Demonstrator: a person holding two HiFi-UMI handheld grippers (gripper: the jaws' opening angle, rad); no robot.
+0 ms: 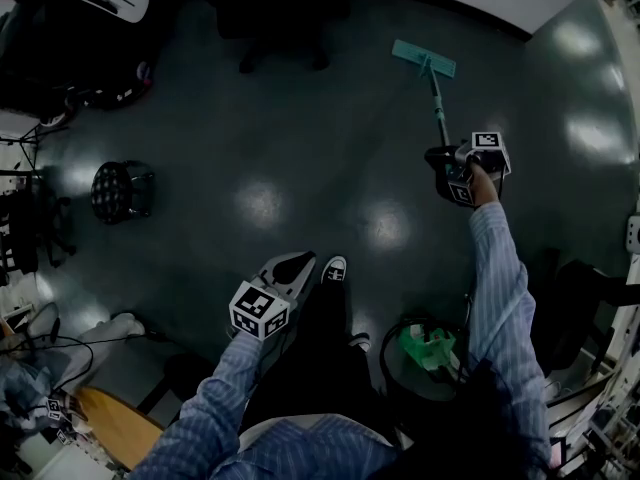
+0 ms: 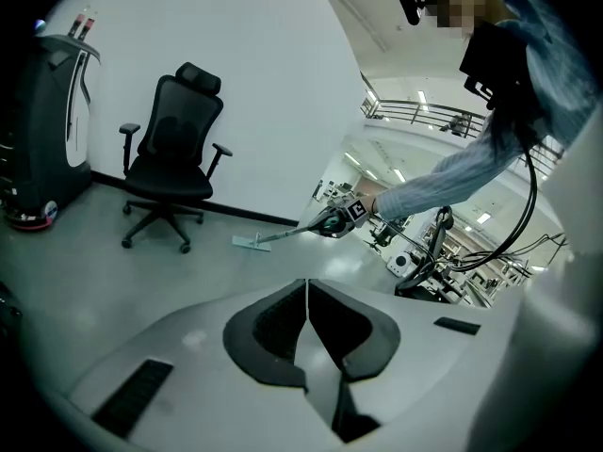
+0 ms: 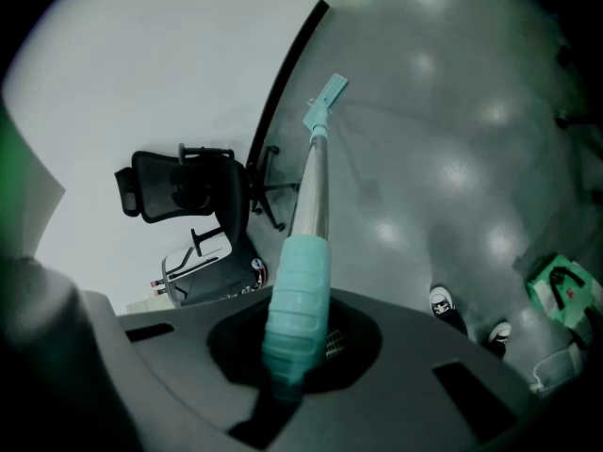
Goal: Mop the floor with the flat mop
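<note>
Landmark: office chair (image 1: pixel 280 18), standing by the wall at the far side of the floor (image 1: pixel 300 168).
Flat mop (image 1: pixel 424 60): teal head lies on the floor to the right of the chair's wheeled base, near it but not touching. The pole slopes back from there towards the person.
Right gripper (image 3: pixel 297 347): clamped on the mop's ribbed teal grip, arm stretched forward, further from the chair than the mop head.
Left gripper (image 2: pixel 306 318): jaws closed together with nothing between them. It is held low and well back from the chair, and takes no part in the work.
Step in hand: judged a one-handed stroke at full reach.
Next move: probably drawing the head back from the chair side with the pad flat, steering clear of the chair's wheels.
</note>
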